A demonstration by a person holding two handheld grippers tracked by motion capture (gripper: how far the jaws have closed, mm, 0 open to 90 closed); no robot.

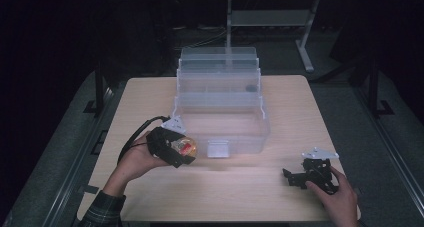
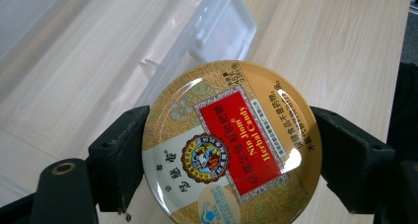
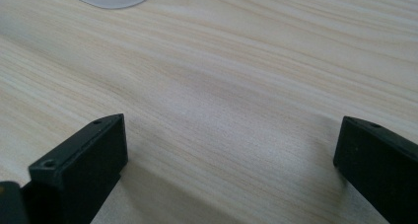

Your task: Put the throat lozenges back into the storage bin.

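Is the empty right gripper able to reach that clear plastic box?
Probably yes. The right gripper is open and holds nothing, and bare table lies between it and the clear plastic box.

The clear tiered organizer occupies the table centre and rear, blocking forward passage there. Bare table lies to its left and right and along the front strip between the left tongs and the right tongs.
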